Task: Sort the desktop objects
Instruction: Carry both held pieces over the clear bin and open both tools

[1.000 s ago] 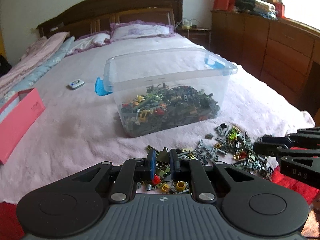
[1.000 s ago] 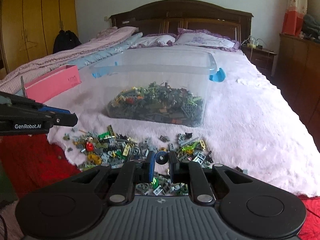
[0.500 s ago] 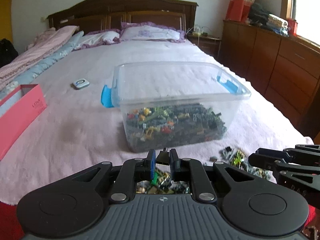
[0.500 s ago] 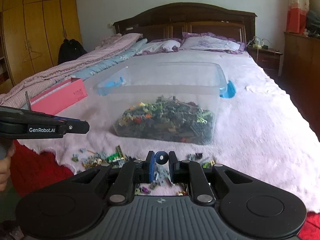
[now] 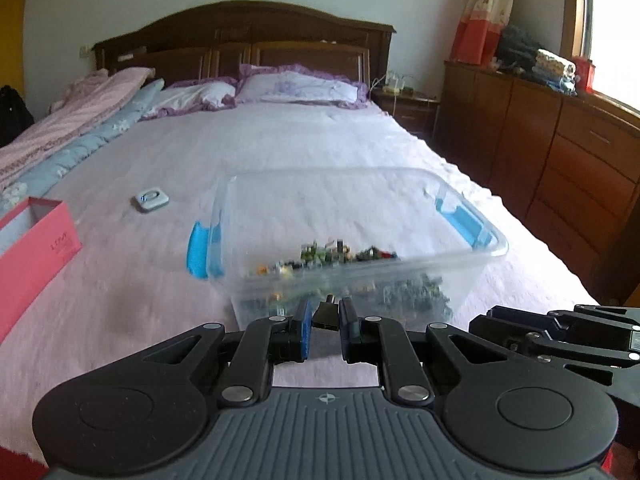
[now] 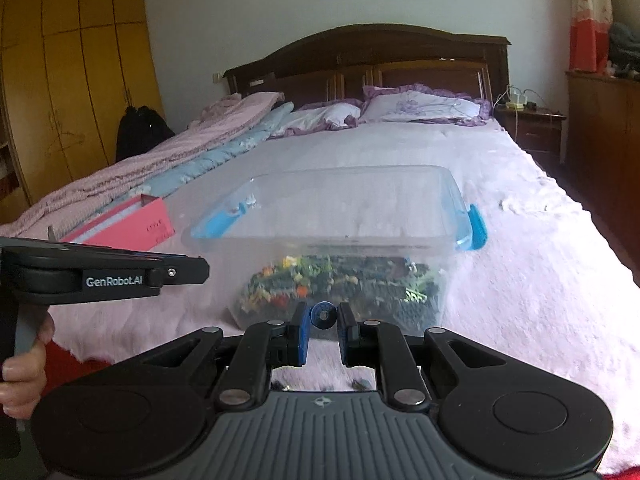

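Both grippers have risen from the loose scatter of small parts at the bed's near edge toward the clear plastic storage bin with blue latches (image 5: 360, 240); the scatter has dropped almost wholly out of view, and the bin now sits straight ahead at 12 o'clock in both wrist views.

At 9 o'clock in the left wrist view lies an open pink cardboard box (image 5: 36, 240); at 10 o'clock, a small white-and-blue device (image 5: 151, 199) rests on the pale pink fleece bed cover (image 5: 120, 300).

The left gripper (image 5: 326, 316) is narrowed onto a small black building-block part (image 5: 325, 314), which shows a short stub on top and sits between the blue-faced pads. In the right wrist view, a person's hand (image 6: 24, 364) holds this gripper's handle at 9 o'clock.

The right gripper (image 6: 322, 316) is narrowed onto a small blue round wheel-like part (image 6: 323, 315) with a dark hub, held on edge between its pads.

Step in hand, as a judgement: carrying both parts to the bin, whose bottom holds a mixed heap of dark, green, yellow and red pieces (image 6: 340, 284). Both parts are short of the near wall and below the rim line as seen. The next move calls for lifting each gripper clear of the near rim, advancing over the opening, then spreading the fingers to release. The parts are small and lightly held; a slip against the rim could drop them on the cover.
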Tool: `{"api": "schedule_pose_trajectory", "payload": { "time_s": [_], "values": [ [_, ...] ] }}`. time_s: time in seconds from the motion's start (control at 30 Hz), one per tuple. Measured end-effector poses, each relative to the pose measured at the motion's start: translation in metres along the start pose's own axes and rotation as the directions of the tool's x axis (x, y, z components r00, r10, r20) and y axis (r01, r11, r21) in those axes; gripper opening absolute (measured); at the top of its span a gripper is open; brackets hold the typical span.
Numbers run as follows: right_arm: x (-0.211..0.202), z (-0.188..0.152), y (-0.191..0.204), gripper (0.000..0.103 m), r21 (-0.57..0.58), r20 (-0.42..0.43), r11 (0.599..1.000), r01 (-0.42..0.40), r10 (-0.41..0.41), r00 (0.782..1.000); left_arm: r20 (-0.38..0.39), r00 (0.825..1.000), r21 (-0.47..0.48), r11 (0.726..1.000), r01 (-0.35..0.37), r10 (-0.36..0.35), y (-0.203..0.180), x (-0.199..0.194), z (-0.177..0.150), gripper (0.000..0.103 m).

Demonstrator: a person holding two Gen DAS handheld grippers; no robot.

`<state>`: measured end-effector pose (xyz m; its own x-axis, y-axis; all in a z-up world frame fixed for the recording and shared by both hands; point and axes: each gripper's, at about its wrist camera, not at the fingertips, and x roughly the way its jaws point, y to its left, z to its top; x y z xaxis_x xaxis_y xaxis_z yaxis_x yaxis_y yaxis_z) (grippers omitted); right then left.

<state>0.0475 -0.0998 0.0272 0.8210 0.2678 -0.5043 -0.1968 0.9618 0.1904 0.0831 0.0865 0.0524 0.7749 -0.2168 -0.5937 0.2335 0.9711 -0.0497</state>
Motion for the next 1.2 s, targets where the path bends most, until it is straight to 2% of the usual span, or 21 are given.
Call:
{"api": "schedule_pose_trajectory", "payload": {
  "time_s": [0.33, 0.57, 0.9, 1.2],
  "values": [
    [0.02, 0.041, -0.007, 0.016, -0.008, 0.061, 1.0, 0.005, -0.005, 0.998, 0.049, 0.999, 0.031, 0.999, -0.014, 0.012, -0.003, 0.021, 0.033, 0.016],
    [0.043, 0.057, -0.013, 0.016, 0.007, 0.068, 1.0, 0.017, -0.017, 0.998, 0.04, 0.999, 0.044, 0.999, -0.032, 0.03, -0.004, 0.039, 0.037, 0.016],
    [0.079, 0.066, -0.021, 0.016, 0.017, 0.054, 1.0, 0.025, -0.026, 0.998, 0.017, 0.999, 0.054, 0.997, -0.049, 0.048, -0.003, 0.064, 0.041, 0.016],
    [0.094, 0.065, -0.026, 0.016, 0.029, 0.041, 0.999, 0.037, -0.038, 0.998, 0.011, 0.998, 0.044, 0.997, -0.058, 0.057, 0.0, 0.066, 0.041, 0.016]
  ]
}}
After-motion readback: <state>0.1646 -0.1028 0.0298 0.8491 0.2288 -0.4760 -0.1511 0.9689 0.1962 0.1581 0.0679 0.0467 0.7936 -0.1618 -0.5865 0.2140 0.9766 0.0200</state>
